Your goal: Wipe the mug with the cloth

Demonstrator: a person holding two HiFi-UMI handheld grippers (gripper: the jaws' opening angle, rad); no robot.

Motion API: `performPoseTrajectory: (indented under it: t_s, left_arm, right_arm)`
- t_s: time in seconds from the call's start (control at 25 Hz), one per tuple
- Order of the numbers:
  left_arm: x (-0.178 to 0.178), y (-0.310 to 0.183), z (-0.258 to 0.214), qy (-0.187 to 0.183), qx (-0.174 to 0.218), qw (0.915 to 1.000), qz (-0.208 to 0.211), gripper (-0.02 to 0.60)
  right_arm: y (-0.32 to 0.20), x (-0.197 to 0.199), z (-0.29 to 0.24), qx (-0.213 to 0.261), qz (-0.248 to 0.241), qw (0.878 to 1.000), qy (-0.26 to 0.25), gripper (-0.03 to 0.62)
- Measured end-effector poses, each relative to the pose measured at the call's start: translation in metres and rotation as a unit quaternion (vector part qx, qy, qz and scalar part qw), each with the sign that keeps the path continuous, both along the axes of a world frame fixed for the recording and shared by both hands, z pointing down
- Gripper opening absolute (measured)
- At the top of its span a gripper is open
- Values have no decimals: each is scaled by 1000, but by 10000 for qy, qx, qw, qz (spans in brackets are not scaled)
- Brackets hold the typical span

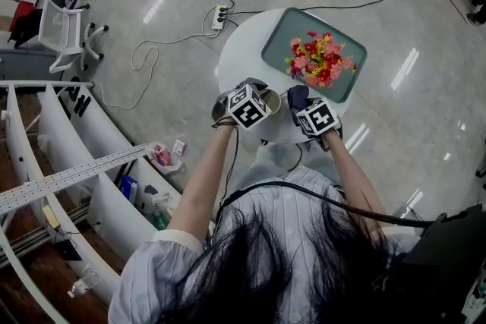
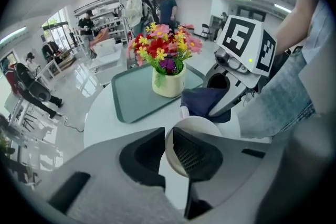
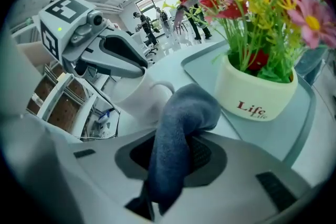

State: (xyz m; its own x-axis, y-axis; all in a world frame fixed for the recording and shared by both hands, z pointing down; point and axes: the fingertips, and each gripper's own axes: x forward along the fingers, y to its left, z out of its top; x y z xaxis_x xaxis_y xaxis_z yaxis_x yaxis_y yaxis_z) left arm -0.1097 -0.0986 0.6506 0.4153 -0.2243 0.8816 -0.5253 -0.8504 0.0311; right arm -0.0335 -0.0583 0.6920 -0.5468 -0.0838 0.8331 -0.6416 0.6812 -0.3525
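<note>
Mug gripped, cloth at the ready — the wiping itself looks still to do.

On the round table (image 1: 241, 57), in front of the green tray (image 1: 279, 43) and its flower pot (image 3: 257, 97), the mug (image 2: 198, 124) stands upright. The left gripper (image 2: 168, 138) pinches the mug's rim. The right gripper (image 3: 178, 148) is clamped on the blue cloth (image 3: 181, 113), which hangs at the handle — contact unclear.

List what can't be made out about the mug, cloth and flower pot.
- Mug base and lower wall: left gripper view, behind the left gripper; head view, under its marker cube.
- Whether the cloth touches the mug: right gripper view, the cloth's own fold covers that spot.
- Small print under "Life" on the flower pot: too small, right gripper view.
</note>
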Motion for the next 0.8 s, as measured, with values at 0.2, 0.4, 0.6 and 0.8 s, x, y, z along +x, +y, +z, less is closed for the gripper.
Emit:
performPoseTrajectory:
  t_s: [0.2,0.4,0.6,0.8]
  left_arm:
    - [-1,-1,0,139,-13,9988,-462,52]
    - [-2,-1,0,158,-53,9975,-685,52]
    - [-4,2,0,266,-173,9927,-1164,52]
    - [-8,3,-2,417,-250,9802,-1921,52]
  right_arm:
    - [5,-17,-9,149,-365,9992,-81,109]
    - [6,-21,-9,227,-549,9982,46,109]
    - [11,-20,-4,191,-601,9979,125,109]
    - [13,-25,-7,243,-656,9975,63,109]
